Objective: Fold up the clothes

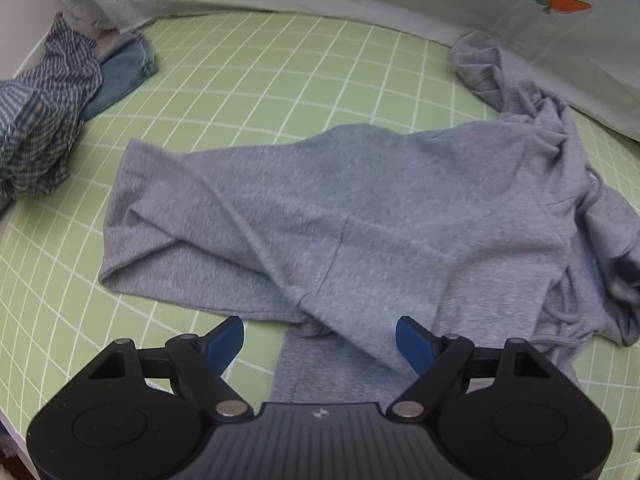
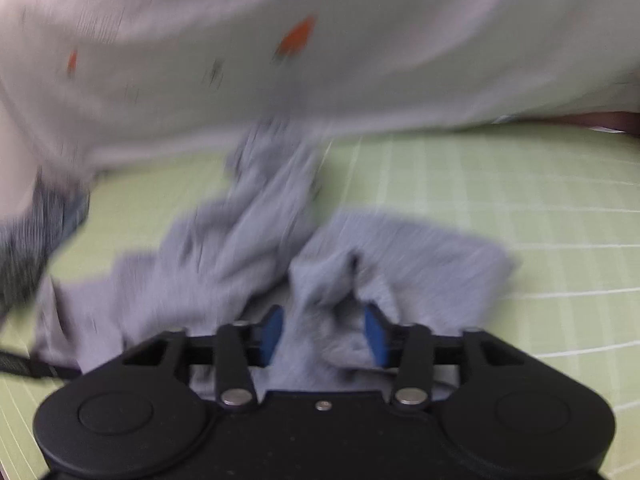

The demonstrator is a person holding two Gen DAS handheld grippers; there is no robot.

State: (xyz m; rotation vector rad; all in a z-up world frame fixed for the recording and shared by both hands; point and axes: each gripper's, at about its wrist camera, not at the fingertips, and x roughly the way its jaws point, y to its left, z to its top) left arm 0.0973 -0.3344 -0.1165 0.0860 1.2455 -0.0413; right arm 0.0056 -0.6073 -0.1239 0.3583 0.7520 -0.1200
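Barely begun, judging by the lay of things. No finished fold anywhere on the grey sweatshirt [image 1: 320, 208]: body spread roughly flat on the green grid mat [image 1: 248, 80] in the left wrist view, but creased, with one diagonal ridge across the near-left part and the right end bunched into a heap with drawstrings [image 1: 560, 316] trailing out. Probably a hooded sweatshirt, given those cords and the bunching. One sleeve [image 1: 484, 68] thrown out toward the far right, its cuff touching the white printed sheet [image 1: 560, 4] with the carrot motif. Another grey strip running toward the camera, under the left tongs [image 1: 319, 334].

Left tongs spread wide, blue pads clear of each other, poised just over the near edge of the garment and gripping nothing. Right tongs [image 2: 323, 334] narrower, with a fold of grey fabric standing between the pads; blur too heavy to say whether pinched or merely straddled.

Long axis of the sweatshirt running left to right across the left wrist view: hem end to the left, hood end to the right.

Left to do, by this reading: smoothing out the bunched end, bringing in the sleeves, folding the body. Then the striped shirt [image 1: 44, 120] and the blue denim piece [image 1: 120, 76], both crumpled at the far-left edge of the mat, well apart from the sweatshirt.
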